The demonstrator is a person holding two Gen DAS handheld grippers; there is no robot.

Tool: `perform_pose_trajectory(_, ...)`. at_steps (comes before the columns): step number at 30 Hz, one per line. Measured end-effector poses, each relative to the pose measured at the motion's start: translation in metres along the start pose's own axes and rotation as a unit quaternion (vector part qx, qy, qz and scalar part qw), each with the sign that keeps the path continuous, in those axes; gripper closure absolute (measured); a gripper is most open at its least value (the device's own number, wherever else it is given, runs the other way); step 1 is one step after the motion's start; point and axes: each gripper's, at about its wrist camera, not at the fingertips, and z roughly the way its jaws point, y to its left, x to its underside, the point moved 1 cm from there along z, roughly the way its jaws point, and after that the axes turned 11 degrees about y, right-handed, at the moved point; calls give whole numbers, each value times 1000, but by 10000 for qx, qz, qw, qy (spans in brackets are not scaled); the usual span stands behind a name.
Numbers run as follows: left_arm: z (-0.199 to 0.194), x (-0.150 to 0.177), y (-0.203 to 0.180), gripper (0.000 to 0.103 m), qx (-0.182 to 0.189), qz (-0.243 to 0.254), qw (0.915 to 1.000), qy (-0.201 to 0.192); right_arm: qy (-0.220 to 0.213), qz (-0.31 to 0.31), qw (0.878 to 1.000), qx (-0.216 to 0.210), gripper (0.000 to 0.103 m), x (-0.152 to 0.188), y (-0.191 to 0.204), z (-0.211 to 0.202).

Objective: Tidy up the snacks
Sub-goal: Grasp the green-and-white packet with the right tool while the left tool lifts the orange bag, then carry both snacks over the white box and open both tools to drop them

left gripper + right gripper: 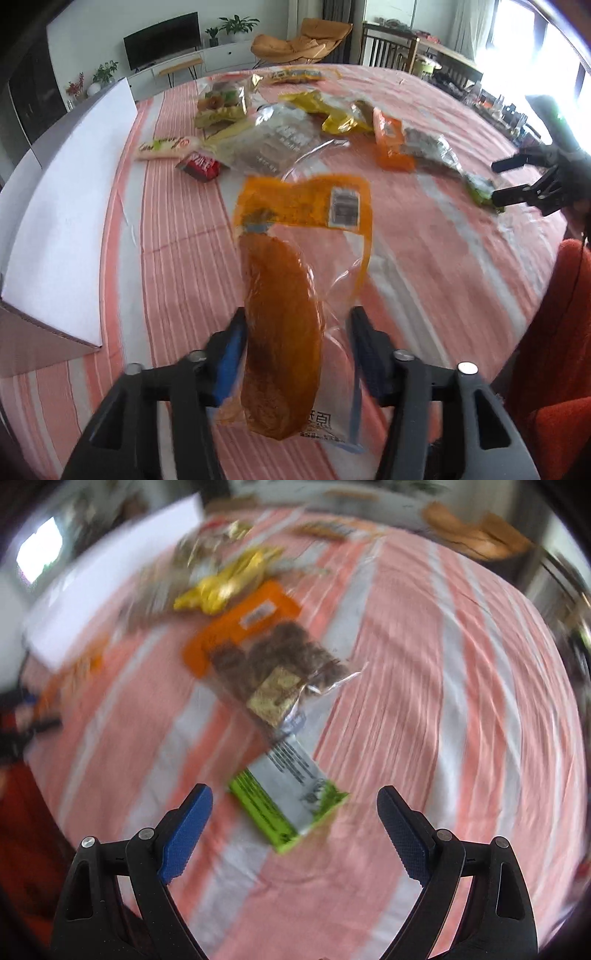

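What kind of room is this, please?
Probably a home living and dining room. A TV stands on a low white cabinet with potted plants, an orange lounge chair sits behind, and snacks lie on a table with a striped cloth.

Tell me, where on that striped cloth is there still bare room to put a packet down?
Free: the striped tablecloth between the white box and the orange sausage packet, and the wide stretch right of the green-and-white packet. Crowded: the far middle, around the yellow packet, the red packet and the orange-topped packet.
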Motion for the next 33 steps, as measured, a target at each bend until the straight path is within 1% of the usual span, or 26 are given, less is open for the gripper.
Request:
perform_pose_trajectory(1, 1, -1, 0, 38, -75, 19, 10000, -20, 86, -304, 9995, 11, 10, -5, 1, 3)
perform_pose_trajectory(3, -2, -1, -1, 36, -243, 81, 9996, -114, 157, -591, 9981, -9, 10, -9, 5, 9)
perform_pose_trajectory(4, -2, 0, 0, 31, -300, 116, 9994, -120, 221, -745, 9970, -32, 10, -13, 7, 15)
perform_pose_trajectory(5, -2, 0, 0, 22, -356, 157, 9992, -135, 243, -811, 9964, -39, 10, -13, 10, 18)
perform_pose_trajectory(6, -3, -1, 0, 20, -439, 210, 9987, -167, 280, -893, 9956, -53, 10, -15, 12, 21)
perform_pose_trajectory(8, -1, -1, 2, 18, -544, 284, 9980, -154, 349, -1070, 9936, -53, 11, -18, 17, 27)
perform_pose_trajectory(9, 3, -2, 3, 18, -598, 308, 9977, -80, 380, -1141, 9927, -43, 11, -19, 19, 29)
perform_pose_trajectory(10, 6, -2, 4, 18, -616, 302, 9976, -15, 421, -1205, 9918, -26, 13, -21, 21, 31)
perform_pose_trajectory(12, 12, -2, 9, 18, -534, 247, 9982, 89, 462, -1187, 9918, -95, 14, -20, 25, 31)
perform_pose_trajectory(13, 15, -3, 11, 18, -455, 186, 9987, 141, 512, -1159, 9919, -103, 25, -20, 27, 30)
perform_pose_trajectory(14, 17, -2, 13, 18, -338, 125, 9992, 162, 495, -1162, 9920, -29, 46, -17, 31, 27)
perform_pose_trajectory(15, 18, -2, 13, 18, -251, 95, 9995, 185, 477, -1114, 9926, -66, 50, -17, 31, 23)
perform_pose_trajectory(16, 20, -2, 13, 20, -141, 82, 9996, 237, 523, -1000, 9936, -70, 50, -16, 31, 21)
perform_pose_trajectory(17, 19, -1, 13, 28, -72, 70, 9998, 196, 602, -876, 9943, -64, 50, -15, 30, 21)
perform_pose_trajectory(18, 18, -1, 12, 33, -103, 80, 9998, 162, 637, -788, 9948, -60, 50, -14, 30, 21)
perform_pose_trajectory(19, 16, -1, 12, 48, 11, 77, 9999, 125, 629, -696, 9955, -92, 50, -11, 31, 21)
perform_pose_trajectory(20, 13, -2, 13, 59, 172, 30, 9998, 97, 603, -620, 9962, -122, 50, -8, 31, 20)
perform_pose_trajectory(22, 13, -2, 16, 66, 343, -124, 9993, 89, 385, -239, 9985, -318, 50, -6, 27, 12)
perform_pose_trajectory(24, 11, -3, 16, 67, 370, -219, 9991, 33, -3, 294, 9962, -815, 50, 2, 17, -1)
perform_pose_trajectory(26, 7, -2, 18, 68, 537, -368, 9979, -59, -208, 745, 9907, -1117, 50, 4, 7, -6)
perform_pose_trajectory(28, -3, -2, 20, 68, 724, -491, 9960, -198, -277, 1011, 9870, -1218, 50, 3, 4, -6)
perform_pose_trajectory(30, -17, -3, 26, 68, 890, -633, 9932, -399, -323, 1099, 9845, -1327, 50, 7, 8, -10)
perform_pose_trajectory(31, -23, -3, 29, 68, 943, -705, 9919, -472, -358, 1084, 9837, -1390, 50, 1, 10, -11)
perform_pose_trajectory(33, -36, -6, 41, 68, 1190, -986, 9858, -664, -424, 1067, 9826, -1460, 50, 4, 18, -19)
